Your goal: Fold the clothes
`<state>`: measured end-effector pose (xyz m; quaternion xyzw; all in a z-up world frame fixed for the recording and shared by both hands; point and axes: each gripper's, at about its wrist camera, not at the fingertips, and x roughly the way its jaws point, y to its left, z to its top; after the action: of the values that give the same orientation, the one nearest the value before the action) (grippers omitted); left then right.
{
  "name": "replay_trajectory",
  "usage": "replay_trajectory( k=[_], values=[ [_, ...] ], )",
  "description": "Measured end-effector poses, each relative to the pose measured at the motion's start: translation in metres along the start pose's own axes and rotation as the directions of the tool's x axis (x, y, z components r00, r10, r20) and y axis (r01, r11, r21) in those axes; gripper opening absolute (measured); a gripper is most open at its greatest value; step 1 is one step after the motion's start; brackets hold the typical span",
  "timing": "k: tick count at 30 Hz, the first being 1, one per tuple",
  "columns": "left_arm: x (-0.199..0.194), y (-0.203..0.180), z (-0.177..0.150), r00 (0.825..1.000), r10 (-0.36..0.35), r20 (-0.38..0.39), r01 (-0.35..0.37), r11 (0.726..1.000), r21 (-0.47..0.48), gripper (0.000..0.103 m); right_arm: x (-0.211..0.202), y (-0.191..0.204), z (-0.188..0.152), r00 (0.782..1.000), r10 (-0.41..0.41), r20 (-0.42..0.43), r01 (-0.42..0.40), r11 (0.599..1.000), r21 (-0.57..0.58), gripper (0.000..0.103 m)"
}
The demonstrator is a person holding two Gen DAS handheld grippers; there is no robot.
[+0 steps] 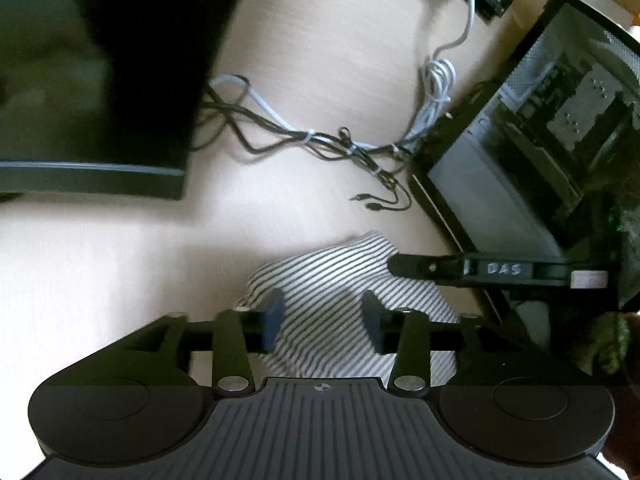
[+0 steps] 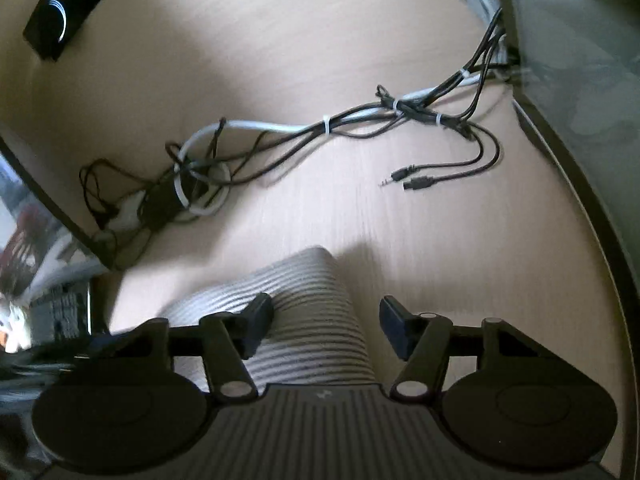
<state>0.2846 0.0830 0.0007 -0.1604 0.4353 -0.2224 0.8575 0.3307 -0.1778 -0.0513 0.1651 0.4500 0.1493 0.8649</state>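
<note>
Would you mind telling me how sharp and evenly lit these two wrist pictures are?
Left wrist view: the monitor is an underexposed black mass, the striped cloth fairly sharp, edges bent by fisheye. Right wrist view: motion blur smears the striped cloth and left margin; soft shadow crosses the desk diagonally.

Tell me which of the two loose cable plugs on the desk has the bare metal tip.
The thinner plug, lying just above the other, ends in a slim bare metal pin. The chunkier plug below it is black all over. Both lie free beyond the striped cloth.
</note>
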Motion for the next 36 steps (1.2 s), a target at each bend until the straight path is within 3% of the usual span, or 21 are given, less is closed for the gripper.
replay_trajectory(
  k=[2,5,7,10,13,17,19,24,27,28,30,32,33,36],
  values=[
    [0.009,0.004,-0.01,0.998,-0.036,-0.051,0.033,0.998,-0.056,0.06,0.002,-0.01,-0.003,1.0,0.027,-0.014,-0.026,0.999,0.031,0.076],
    [0.024,0.015,-0.02,0.993,-0.088,-0.081,0.077,0.988,-0.133,0.063,0.02,-0.029,-0.004,0.988,0.135,-0.076,-0.119,0.976,0.18,0.084],
    [0.024,0.023,-0.018,0.992,-0.113,-0.062,0.101,0.98,-0.173,0.056,0.023,-0.021,-0.006,0.975,0.2,-0.093,-0.18,0.965,0.192,0.074],
    [0.018,0.026,-0.012,0.995,-0.097,-0.037,0.091,0.986,-0.139,0.054,0.0,0.007,-0.009,0.978,0.206,-0.034,-0.205,0.978,0.043,0.062],
    [0.018,0.028,-0.009,0.997,-0.07,-0.032,0.066,0.992,-0.11,0.054,-0.021,0.031,-0.012,0.977,0.21,0.019,-0.208,0.974,-0.095,0.061],
    [0.024,0.021,-0.01,0.999,-0.032,-0.035,0.028,0.996,-0.083,0.055,0.002,0.003,-0.019,0.998,0.054,-0.009,-0.054,0.999,-0.005,0.065],
    [0.021,0.019,-0.01,0.999,-0.026,-0.031,0.024,0.998,-0.061,0.056,-0.003,0.001,-0.022,0.998,0.065,0.006,-0.065,0.997,0.028,0.067],
    [0.021,0.02,-0.009,0.999,-0.04,-0.029,0.039,0.998,-0.059,0.057,-0.022,0.023,-0.034,0.999,-0.013,0.052,0.018,0.996,-0.087,0.078],
    [0.023,0.022,-0.006,0.998,-0.061,-0.027,0.059,0.996,-0.072,0.061,-0.038,0.035,-0.048,0.995,-0.06,0.079,0.073,0.983,-0.171,0.092],
    [0.02,0.023,-0.001,0.998,-0.065,0.002,0.065,0.994,-0.087,0.059,-0.041,0.04,-0.057,0.993,-0.085,0.079,0.1,0.969,-0.224,0.098],
    [0.007,0.03,0.014,0.992,-0.07,0.108,0.085,0.986,-0.14,0.058,-0.036,0.053,-0.08,0.986,-0.154,0.068,0.168,0.92,-0.355,0.101],
    [-0.018,0.04,0.034,0.97,-0.088,0.228,0.134,0.971,-0.197,0.06,-0.038,0.059,-0.1,0.973,-0.191,0.126,0.227,0.882,-0.412,0.102],
    [-0.03,0.042,0.043,0.961,-0.091,0.261,0.145,0.97,-0.193,0.064,-0.039,0.059,-0.101,0.972,-0.196,0.126,0.231,0.885,-0.404,0.102],
    [-0.048,0.037,0.049,0.969,-0.058,0.24,0.089,0.989,-0.122,0.067,-0.041,0.055,-0.096,0.973,-0.203,0.109,0.229,0.901,-0.367,0.103]
  ],
)
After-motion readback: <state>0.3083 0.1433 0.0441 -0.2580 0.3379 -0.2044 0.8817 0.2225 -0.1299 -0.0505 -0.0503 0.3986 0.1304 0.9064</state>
